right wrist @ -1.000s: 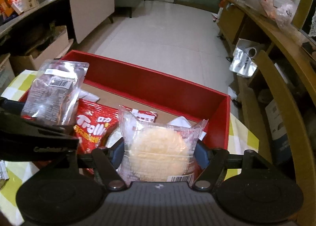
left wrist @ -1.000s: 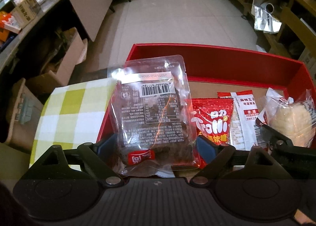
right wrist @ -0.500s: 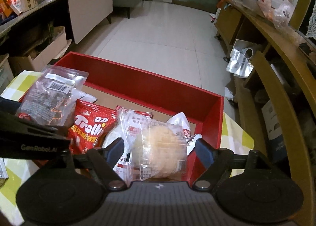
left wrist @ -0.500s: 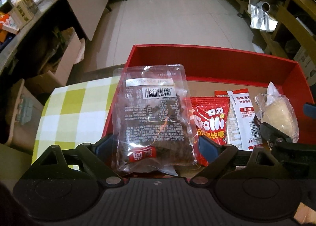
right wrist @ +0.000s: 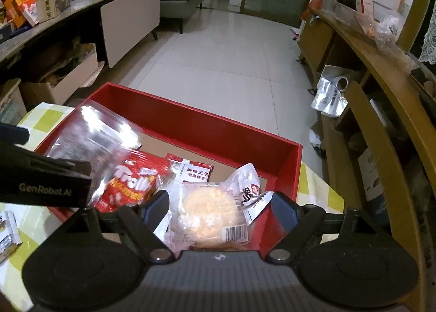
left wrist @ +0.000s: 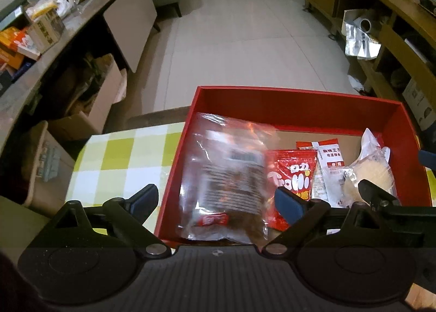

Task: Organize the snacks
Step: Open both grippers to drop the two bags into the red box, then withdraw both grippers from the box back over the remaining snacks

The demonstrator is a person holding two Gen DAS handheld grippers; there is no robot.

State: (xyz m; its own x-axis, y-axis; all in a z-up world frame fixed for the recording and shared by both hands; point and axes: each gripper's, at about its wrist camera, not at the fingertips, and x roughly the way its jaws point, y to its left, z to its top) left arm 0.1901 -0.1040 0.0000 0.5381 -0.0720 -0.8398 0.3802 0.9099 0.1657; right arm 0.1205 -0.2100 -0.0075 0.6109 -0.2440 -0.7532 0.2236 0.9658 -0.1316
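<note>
Both grippers' fingers [left wrist: 144, 199] spread, having just been opening; clear packet [left wrist: 226, 184] lies lengthwise away.

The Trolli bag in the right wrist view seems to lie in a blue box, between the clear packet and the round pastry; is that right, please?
Not quite: the box is red, not blue, as the right wrist view shows. The Trolli bag does lie in it between the clear packet and the round pastry.

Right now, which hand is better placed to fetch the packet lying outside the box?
Left. The loose packet lies on the checked cloth left of the red box, and the left tongs are open beside that edge.
</note>
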